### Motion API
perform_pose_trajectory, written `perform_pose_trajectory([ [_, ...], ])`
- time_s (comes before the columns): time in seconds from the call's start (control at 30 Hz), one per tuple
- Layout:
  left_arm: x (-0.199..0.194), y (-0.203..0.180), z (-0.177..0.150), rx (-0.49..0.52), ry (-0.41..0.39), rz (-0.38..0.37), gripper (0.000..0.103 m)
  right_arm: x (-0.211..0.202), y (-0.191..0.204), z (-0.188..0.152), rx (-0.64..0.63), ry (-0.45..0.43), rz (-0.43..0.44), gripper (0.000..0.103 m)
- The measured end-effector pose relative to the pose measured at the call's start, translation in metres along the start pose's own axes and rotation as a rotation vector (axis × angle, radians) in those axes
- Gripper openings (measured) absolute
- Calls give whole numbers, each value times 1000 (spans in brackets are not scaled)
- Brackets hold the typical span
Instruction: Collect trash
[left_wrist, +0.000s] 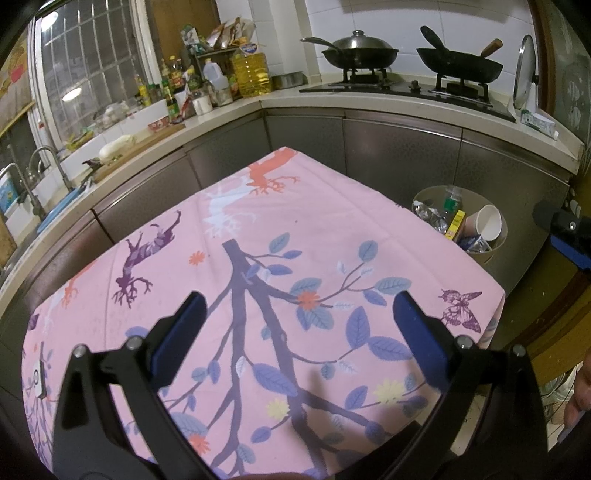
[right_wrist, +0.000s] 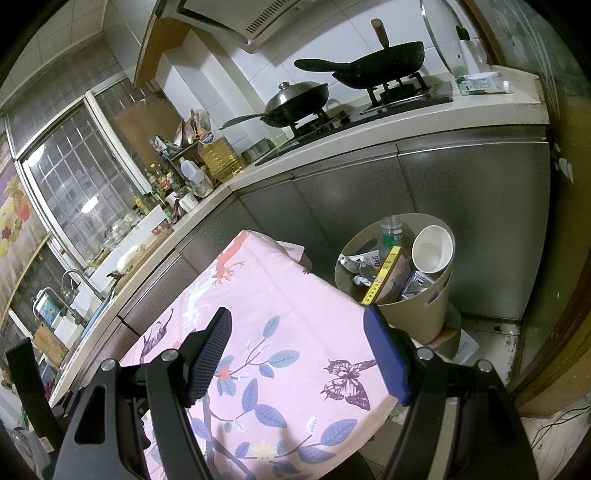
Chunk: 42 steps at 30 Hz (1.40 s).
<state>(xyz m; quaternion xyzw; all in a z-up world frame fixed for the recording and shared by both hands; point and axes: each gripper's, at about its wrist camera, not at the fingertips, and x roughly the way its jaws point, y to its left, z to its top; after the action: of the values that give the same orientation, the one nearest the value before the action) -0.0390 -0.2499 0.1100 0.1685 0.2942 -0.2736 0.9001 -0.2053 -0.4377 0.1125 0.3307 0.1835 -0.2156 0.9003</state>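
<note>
The bin (right_wrist: 406, 314) hid its lower trash; both the left gripper (left_wrist: 299, 314) and the right gripper (right_wrist: 299, 328) hovered released, empty, over the tablecloth (left_wrist: 258, 240).

Both wrist views look down across the pink cloth (left_wrist: 280, 236) toward the stove (right_wrist: 369, 107), the right one nearer, perhaps, to the shared bin (right_wrist: 402, 306).

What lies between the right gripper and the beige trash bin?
Only bare pink floral tablecloth separates the open right gripper from the beige trash bin beyond the table edge, shown in the right wrist view.

both grippers (left_wrist: 295, 314) (right_wrist: 297, 345) — jaws wide, empty
</note>
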Motion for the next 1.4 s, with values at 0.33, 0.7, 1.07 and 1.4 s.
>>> perform_pose_trajectory([
  [0.33,0,2,0,0,-1,-1,97,-1,3,-2,-3,-3,1,71],
  [0.7,0,2,0,1,1,0,97,-1,4,-3,-3,-2,0,71],
  [1.07,0,3,0,-4,1,-12,97,-2,5,-4,-4,-2,0,71],
  [1.4,-11,5,0,1,-32,-27,97,0,16,-9,-3,-2,13,75],
])
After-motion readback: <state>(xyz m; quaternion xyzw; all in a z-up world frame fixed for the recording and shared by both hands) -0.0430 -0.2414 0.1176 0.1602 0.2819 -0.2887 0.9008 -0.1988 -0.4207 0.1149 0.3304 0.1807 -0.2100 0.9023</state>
